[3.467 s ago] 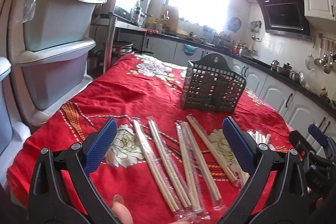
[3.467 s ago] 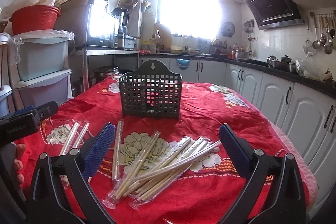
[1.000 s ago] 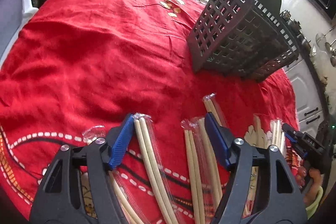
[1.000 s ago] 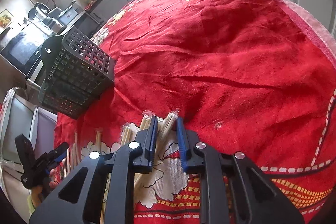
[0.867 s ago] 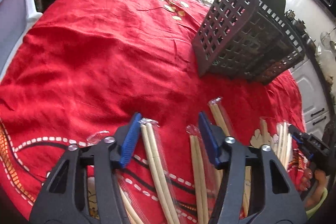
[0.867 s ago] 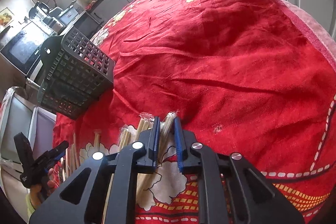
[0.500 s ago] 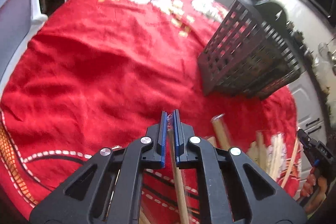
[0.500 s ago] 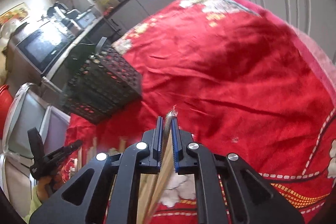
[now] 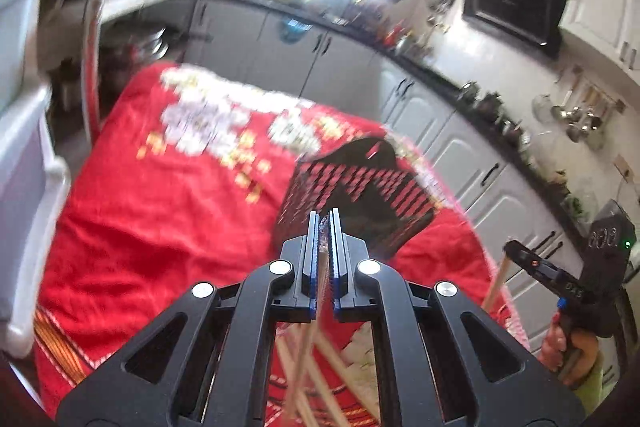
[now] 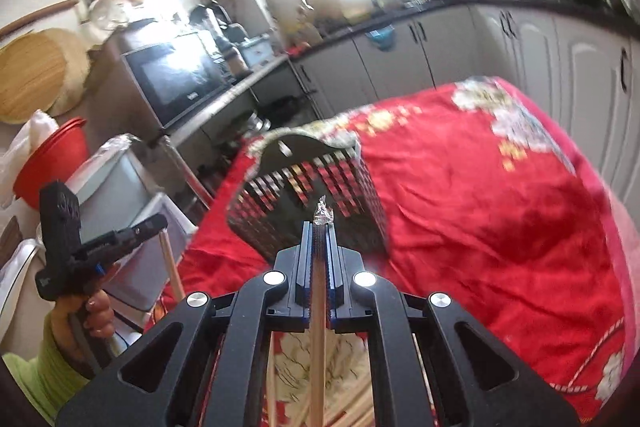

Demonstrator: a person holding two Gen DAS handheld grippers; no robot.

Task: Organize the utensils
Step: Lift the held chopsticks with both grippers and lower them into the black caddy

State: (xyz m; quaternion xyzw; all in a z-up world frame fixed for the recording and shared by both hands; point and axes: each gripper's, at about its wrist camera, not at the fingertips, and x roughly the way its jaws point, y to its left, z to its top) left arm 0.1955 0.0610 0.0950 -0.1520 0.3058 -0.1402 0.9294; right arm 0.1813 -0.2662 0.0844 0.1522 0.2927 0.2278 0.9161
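My left gripper [image 9: 324,223] is shut on a plastic-wrapped pair of chopsticks [image 9: 305,355] and holds it above the red tablecloth, just short of the black mesh utensil basket [image 9: 360,203]. My right gripper [image 10: 320,231] is shut on another wrapped pair of chopsticks [image 10: 318,359], its wrapper tip poking out past the fingertips, in front of the same basket [image 10: 308,203]. More wrapped chopsticks [image 9: 340,379] lie on the cloth below. Each gripper shows in the other's view, the right one [image 9: 520,259] and the left one [image 10: 148,227], with a stick hanging from it.
The table carries a red flowered cloth [image 9: 160,211]. Grey storage bins [image 10: 120,195] with a red bowl [image 10: 52,163] stand to the left of the table. White kitchen cabinets [image 10: 560,67] and a dark counter run behind and to the right.
Both grippers closed on a wrapped chopstick pair and lifted it off the cloth. Both views have tilted up from the table toward the basket and the kitchen.
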